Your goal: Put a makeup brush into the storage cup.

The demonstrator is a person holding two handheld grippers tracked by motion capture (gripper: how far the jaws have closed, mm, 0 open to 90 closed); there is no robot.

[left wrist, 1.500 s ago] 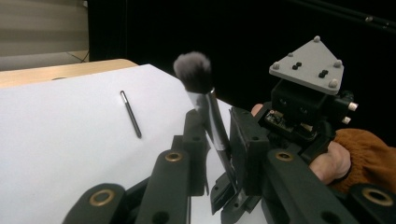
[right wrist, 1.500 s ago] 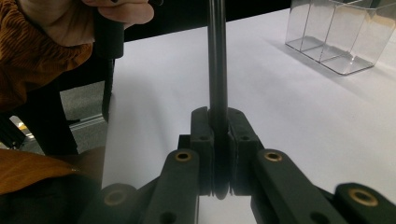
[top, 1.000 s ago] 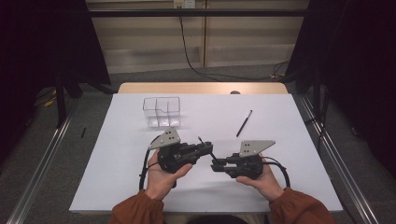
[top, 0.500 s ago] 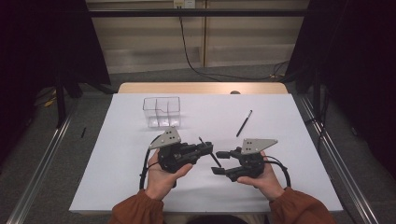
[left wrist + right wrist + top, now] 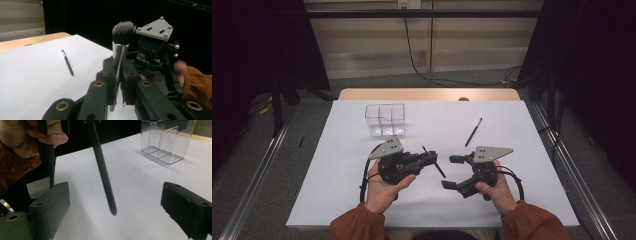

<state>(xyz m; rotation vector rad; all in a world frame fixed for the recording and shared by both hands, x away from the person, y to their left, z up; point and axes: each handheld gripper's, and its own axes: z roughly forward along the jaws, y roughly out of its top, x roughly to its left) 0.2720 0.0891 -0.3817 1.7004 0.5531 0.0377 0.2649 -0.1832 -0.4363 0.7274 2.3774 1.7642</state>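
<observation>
Above the white worktop (image 5: 532, 150), the right claw (image 5: 453, 172) has just opened wide, releasing the black-handled, silver-ferruled makeup brush (image 5: 120, 50); the left claw (image 5: 430, 158) alone clamps it, handover done.

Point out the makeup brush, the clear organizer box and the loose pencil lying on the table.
makeup brush (image 5: 122, 31), left gripper view, on the bristle head.
clear organizer box (image 5: 385, 120), high view, on its front wall.
loose pencil (image 5: 473, 132), high view, on the middle of its shaft.
</observation>
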